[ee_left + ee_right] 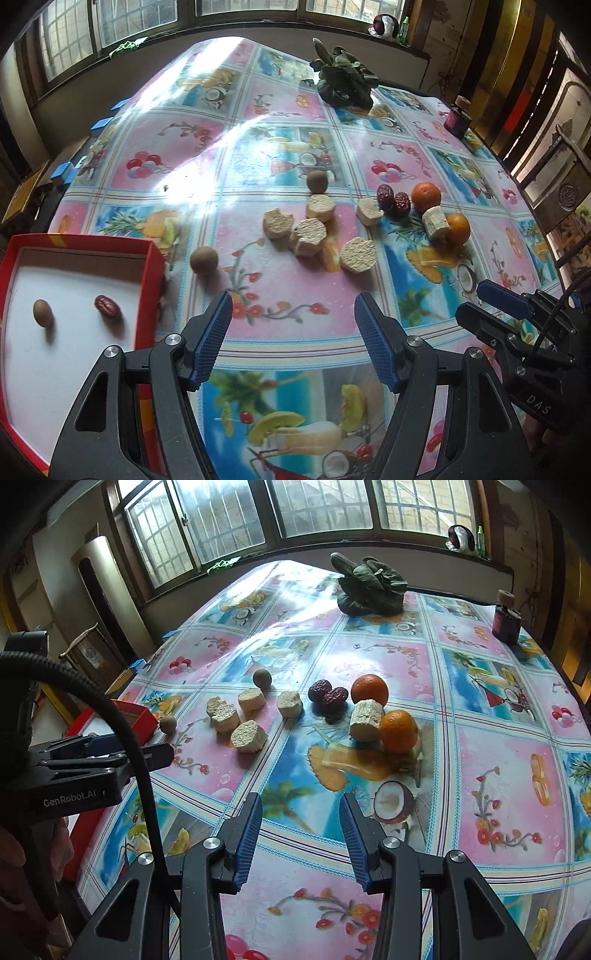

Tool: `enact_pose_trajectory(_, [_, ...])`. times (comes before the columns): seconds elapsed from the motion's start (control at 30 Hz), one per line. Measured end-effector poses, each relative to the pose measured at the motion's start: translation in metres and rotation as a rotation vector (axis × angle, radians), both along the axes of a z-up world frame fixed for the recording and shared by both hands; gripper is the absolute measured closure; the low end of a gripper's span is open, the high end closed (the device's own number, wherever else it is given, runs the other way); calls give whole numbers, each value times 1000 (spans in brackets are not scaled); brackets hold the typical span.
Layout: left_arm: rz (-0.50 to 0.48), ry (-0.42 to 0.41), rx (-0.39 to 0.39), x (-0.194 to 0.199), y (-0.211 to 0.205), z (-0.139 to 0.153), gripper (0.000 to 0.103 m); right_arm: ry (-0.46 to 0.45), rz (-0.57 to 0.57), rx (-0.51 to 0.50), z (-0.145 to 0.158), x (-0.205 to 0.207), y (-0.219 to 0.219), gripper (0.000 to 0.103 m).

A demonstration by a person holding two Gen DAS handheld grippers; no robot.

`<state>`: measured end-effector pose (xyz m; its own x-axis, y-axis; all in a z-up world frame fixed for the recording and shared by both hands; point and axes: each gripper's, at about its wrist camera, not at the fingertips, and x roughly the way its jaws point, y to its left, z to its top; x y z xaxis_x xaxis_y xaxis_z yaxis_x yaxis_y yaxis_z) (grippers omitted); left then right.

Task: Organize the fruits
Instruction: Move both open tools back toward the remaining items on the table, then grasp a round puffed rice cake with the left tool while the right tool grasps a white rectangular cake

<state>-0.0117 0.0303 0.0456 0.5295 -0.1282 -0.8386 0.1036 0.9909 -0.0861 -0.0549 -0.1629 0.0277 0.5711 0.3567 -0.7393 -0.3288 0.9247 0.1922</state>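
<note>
- The left gripper (293, 325) hovered above the tablecloth (280, 302) with its blue-padded jaws spread wide and nothing between them.
- The right gripper (301, 825) likewise stood open and empty; seen from the left wrist camera its body bore the letters "DAS".
- In the right wrist view, the left gripper's side read "GenRobot.AI".
- A red box (147, 258) with a white floor sat at the table's left edge, holding one small brown fruit (43, 312) and one red date (108, 307), apart from each other.
- Another round brown fruit (204, 260) lay on the cloth just beside the box; a third (317, 181) lay farther back.
- Two red dates (328, 696) touched each other near an orange (369, 690).
- A second orange (399, 730) rested against a pale cylindrical chunk (365, 720).
- Five more pale, crumbly chunks (248, 735) were scattered between the brown fruits and the dates; what they were I could not tell.
- Leafy greens (371, 587) and a dark jar (506, 622), its label unreadable, stood at the far end.
</note>
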Motion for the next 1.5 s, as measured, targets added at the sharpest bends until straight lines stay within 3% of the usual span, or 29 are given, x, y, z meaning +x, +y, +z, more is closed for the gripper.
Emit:
enact_pose_trajectory(0.5, [-15, 38, -2, 42, -49, -30, 34, 23, -48, 36, -10, 13, -33, 60])
enact_pose_trajectory(0.53, [-19, 38, -5, 44, -50, -31, 36, 24, -51, 39, -10, 14, -34, 60])
enact_pose_trajectory(0.67, [-33, 5, 44, 43, -50, -32, 73, 30, -53, 40, -13, 18, -35, 60])
enact_pose_trajectory(0.7, [-35, 4, 39, 43, -48, -32, 75, 31, -54, 39, -13, 19, -36, 60])
enact_pose_trajectory(1.0, [-42, 4, 11, 29, -32, -26, 75, 49, -34, 39, -16, 30, -26, 60])
enact_pose_trajectory(1.37, [-30, -2, -14, 16, -13, -18, 75, 77, -44, 29, -19, 74, -12, 60])
enact_pose_trajectory(1.5, [-27, 1, -15, 16, -10, -18, 75, 47, -58, -35, -12, 79, -6, 60])
